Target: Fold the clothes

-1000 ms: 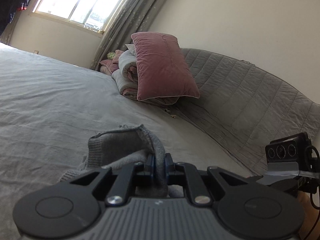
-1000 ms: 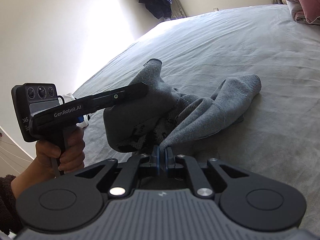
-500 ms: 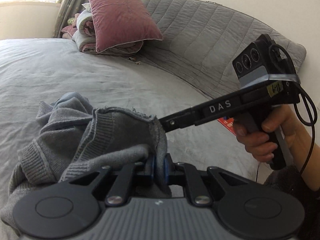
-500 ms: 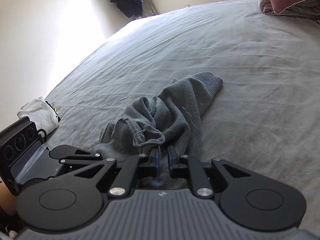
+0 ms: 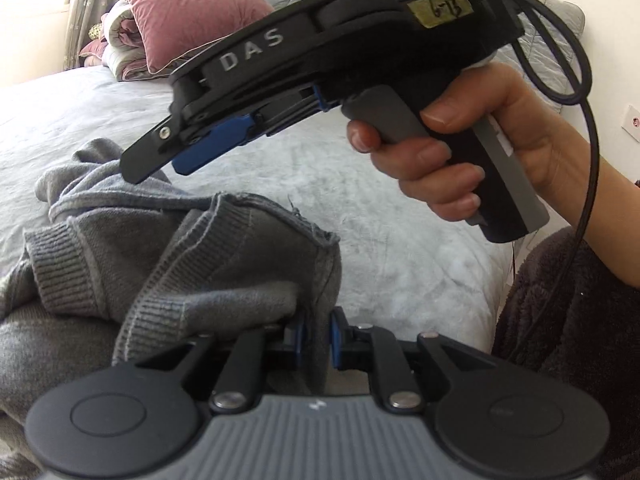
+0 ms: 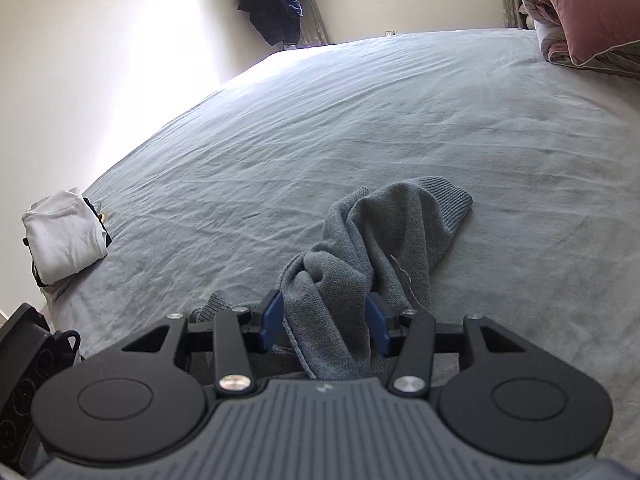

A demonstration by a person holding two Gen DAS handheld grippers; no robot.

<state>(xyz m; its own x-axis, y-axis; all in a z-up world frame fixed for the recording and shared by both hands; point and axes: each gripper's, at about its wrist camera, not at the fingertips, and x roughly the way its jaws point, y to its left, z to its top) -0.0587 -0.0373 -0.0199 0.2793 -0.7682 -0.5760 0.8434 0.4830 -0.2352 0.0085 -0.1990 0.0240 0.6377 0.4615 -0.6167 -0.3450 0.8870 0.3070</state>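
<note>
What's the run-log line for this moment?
task: fold clothes | sweater: bunched on bed | left gripper: jaws just opening, fabric between | right gripper: jaws just opening, pads off fabric | fold: not started

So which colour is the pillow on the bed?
The pillow is dusty pink, clearest in the left wrist view.

Left gripper (image 5: 316,338) points down at a shallow slant, its blue fingers (image 5: 335,340) set narrowly apart with a fold of grey knit between them, jaws having just been opening a little. Right gripper (image 6: 326,322) also tilts downward, jaws having just been opening to a wide gap, cloth lying loosely between the fingers (image 6: 272,316). The right hand (image 5: 472,148) wraps the grip, index finger on the trigger, dark fuzzy sleeve (image 5: 580,340) at the forearm.
</note>
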